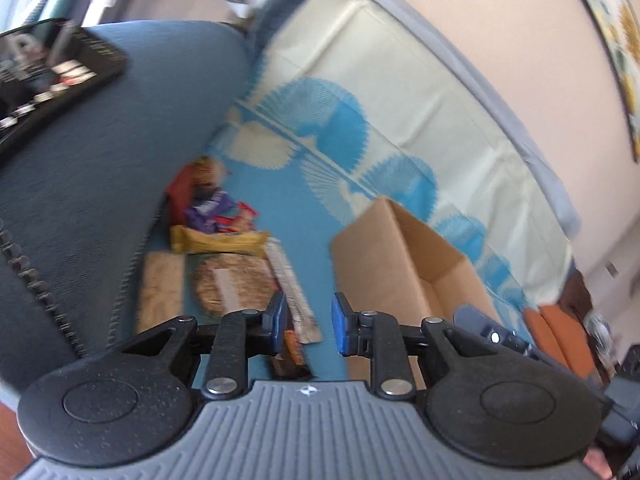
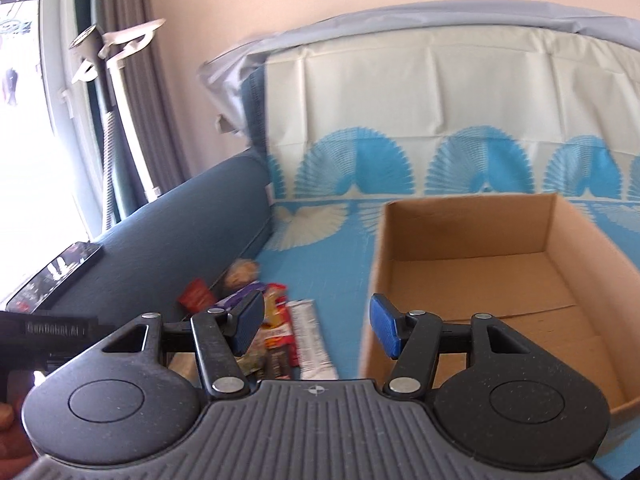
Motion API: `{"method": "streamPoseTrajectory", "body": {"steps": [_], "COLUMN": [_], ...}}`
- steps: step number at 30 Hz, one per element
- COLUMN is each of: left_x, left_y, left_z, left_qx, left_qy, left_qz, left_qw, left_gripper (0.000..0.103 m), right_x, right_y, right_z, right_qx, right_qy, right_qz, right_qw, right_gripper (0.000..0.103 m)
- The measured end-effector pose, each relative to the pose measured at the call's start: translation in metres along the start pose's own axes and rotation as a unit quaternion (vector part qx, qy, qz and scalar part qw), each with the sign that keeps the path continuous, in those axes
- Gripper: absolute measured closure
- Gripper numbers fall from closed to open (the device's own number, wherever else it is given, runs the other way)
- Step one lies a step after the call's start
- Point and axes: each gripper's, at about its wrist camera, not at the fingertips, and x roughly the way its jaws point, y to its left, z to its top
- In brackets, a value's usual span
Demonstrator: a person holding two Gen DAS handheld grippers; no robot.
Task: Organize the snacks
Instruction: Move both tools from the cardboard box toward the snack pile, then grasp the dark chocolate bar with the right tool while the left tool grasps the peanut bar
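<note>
Left wrist view: the left gripper (image 1: 308, 322) hangs released above the sofa seat (image 1: 316, 216), its blue pads (image 1: 276, 322) apart with nothing between them. The snacks (image 1: 224, 240) lie in a loose pile at the seat's left edge, against the blue armrest (image 1: 120, 152): a yellow bar (image 1: 220, 242), a round biscuit pack (image 1: 234, 284), a white bar (image 1: 292, 292). The cardboard box (image 1: 404, 264) stands just right of the pile. A phone (image 1: 48, 72) rests on the armrest.

Right wrist view: the right gripper (image 2: 316, 328) is likewise spread wide and holds nothing. The snacks (image 2: 272, 320) sit at the seat's left edge, beside the box (image 2: 480, 280), which stands open, only bare cardboard showing inside.
</note>
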Motion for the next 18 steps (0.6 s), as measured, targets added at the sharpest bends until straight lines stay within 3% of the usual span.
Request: {"method": "streamPoseTrajectory", "body": {"steps": [2, 8, 13, 15, 17, 18], "left_x": [0.002, 0.028, 0.047, 0.051, 0.054, 0.056], "left_y": [0.002, -0.007, 0.006, 0.01, 0.013, 0.013], "left_z": [-0.001, -0.007, -0.006, -0.005, -0.005, -0.004], "left_qx": [-0.008, 0.035, 0.009, -0.002, -0.012, -0.014], "left_qy": [0.002, 0.019, 0.046, 0.054, 0.058, 0.06], "left_qz": [0.025, 0.104, 0.137, 0.16, 0.187, 0.197], "left_qw": [0.9997, 0.9937, 0.9894, 0.9856, 0.9806, 0.9786], "left_gripper": [0.077, 0.076, 0.072, 0.063, 0.048, 0.048], "right_x": [0.012, 0.041, 0.062, 0.068, 0.077, 0.081], "right_y": [0.01, 0.029, 0.037, 0.042, 0.045, 0.045], "right_z": [-0.007, -0.022, -0.038, -0.042, -0.05, -0.054], "right_qx": [-0.005, -0.019, -0.034, -0.043, -0.056, -0.056], "right_qy": [0.018, 0.059, 0.088, 0.088, 0.1, 0.106], "right_qz": [0.015, 0.048, 0.049, 0.057, 0.054, 0.057], "right_qw": [1.0, 0.997, 0.994, 0.994, 0.992, 0.991], "right_gripper": [0.05, 0.051, 0.05, 0.05, 0.05, 0.05]}}
